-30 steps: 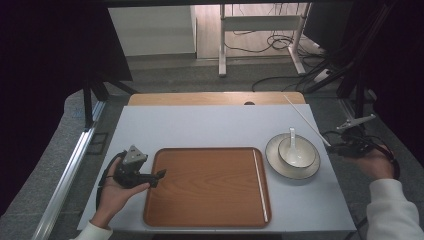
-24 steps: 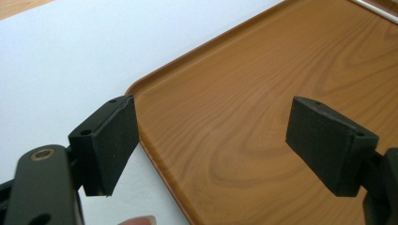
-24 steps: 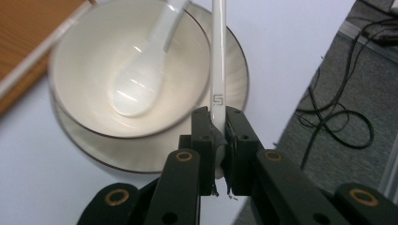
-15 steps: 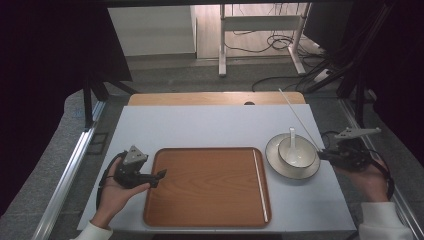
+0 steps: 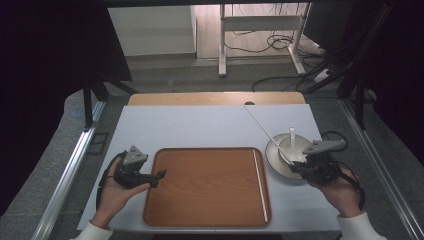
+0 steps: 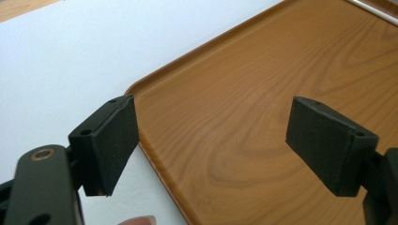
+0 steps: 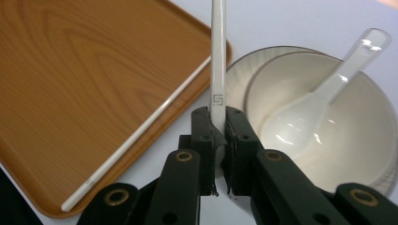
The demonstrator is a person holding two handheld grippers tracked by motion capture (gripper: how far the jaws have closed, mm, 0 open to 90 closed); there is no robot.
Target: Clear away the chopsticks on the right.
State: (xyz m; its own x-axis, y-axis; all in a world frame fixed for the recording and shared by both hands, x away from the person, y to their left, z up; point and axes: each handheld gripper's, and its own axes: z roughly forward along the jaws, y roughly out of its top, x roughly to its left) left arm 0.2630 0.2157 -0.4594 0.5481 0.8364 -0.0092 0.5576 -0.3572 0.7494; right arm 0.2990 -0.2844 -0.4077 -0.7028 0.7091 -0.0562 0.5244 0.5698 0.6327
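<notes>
The right hand-held gripper [image 5: 295, 167] is clamping one white chopstick [image 5: 262, 131] between its closed jaws, holding it by its thick end. In the high view the chopstick's long axis is running diagonally, its thin end pointing up and away toward the far middle of the white counter [image 5: 200, 125], above the bowl's [image 5: 280, 150] near edge. In the right gripper view a small square maze-like mark [image 7: 217, 100] is showing on the stick just above the jaws; no letters can be read. A second chopstick [image 5: 259, 185] is lying lengthwise along the wooden tray's [image 5: 200, 185] right side. A white spoon [image 7: 324, 89] is resting in the bowl. The left hand-held gripper [image 6: 211, 145] is hovering open and empty over the tray's left edge.
</notes>
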